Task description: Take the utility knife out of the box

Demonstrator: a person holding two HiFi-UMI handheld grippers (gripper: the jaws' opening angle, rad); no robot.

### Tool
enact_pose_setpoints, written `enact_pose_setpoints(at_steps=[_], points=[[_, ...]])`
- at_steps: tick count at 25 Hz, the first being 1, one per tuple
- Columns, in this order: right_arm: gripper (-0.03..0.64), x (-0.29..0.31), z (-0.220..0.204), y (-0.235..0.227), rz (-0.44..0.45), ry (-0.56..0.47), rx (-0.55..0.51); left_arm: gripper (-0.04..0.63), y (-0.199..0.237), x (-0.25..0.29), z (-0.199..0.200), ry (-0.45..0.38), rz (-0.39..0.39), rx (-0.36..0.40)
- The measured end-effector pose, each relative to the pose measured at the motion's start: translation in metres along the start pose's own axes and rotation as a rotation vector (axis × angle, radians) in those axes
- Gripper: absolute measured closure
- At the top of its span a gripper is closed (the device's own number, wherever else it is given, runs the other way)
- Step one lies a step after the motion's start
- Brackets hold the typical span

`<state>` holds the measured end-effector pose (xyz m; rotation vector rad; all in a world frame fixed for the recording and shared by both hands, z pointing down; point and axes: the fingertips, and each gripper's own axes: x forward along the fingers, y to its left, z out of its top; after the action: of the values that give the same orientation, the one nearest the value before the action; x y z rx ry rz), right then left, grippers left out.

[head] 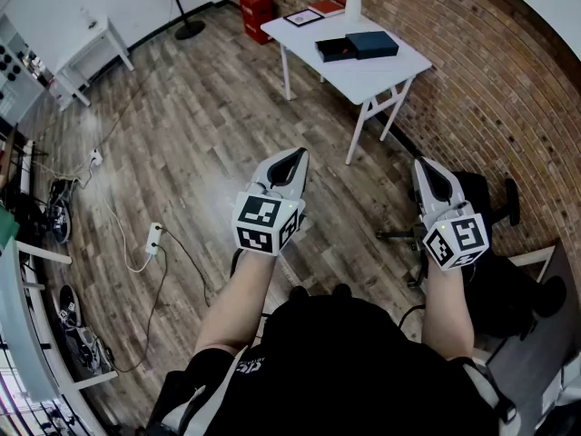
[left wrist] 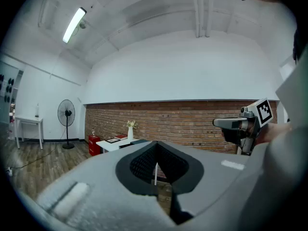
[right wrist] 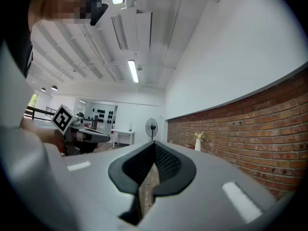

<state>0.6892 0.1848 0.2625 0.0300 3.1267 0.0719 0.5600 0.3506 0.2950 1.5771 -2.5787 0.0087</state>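
Approach step. Left gripper (head: 294,159) and right gripper (head: 425,167) are both clenched and empty, with the box (head: 338,50) well ahead of the jaws. Next: close in, open one.

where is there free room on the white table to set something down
bare: the near end of the white table, between the box and the table's front edge. crowded: the far end, with vase, picture frame and red book.

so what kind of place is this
Probably a workroom or lab space rather than a home: a bare wood-plank floor, a brick wall, a white folding table standing alone, and a power strip lying out on the floor.
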Motion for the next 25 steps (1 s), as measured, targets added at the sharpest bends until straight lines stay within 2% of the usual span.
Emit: enact_pose_setpoints(at_steps=[8,13,20,25], points=[[0.618,-0.008,-0.011,-0.019,0.023,0.010,0.030,0.589,-0.011,0.005,0.003,0.009,0.030,-0.006],[0.618,-0.025,-0.018,-0.042,0.018,0.012,0.077,0.589,-0.032,0.012,0.007,-0.004,0.030,-0.015],[0.615,-0.041,-0.033,-0.072,0.072,0.009,0.173,0.589,-0.059,0.027,0.008,-0.016,0.081,0.001],[0.615,-0.024,-0.057,-0.064,0.123,0.064,0.168,0.589,-0.053,0.036,-0.002,-0.004,0.105,-0.011]])
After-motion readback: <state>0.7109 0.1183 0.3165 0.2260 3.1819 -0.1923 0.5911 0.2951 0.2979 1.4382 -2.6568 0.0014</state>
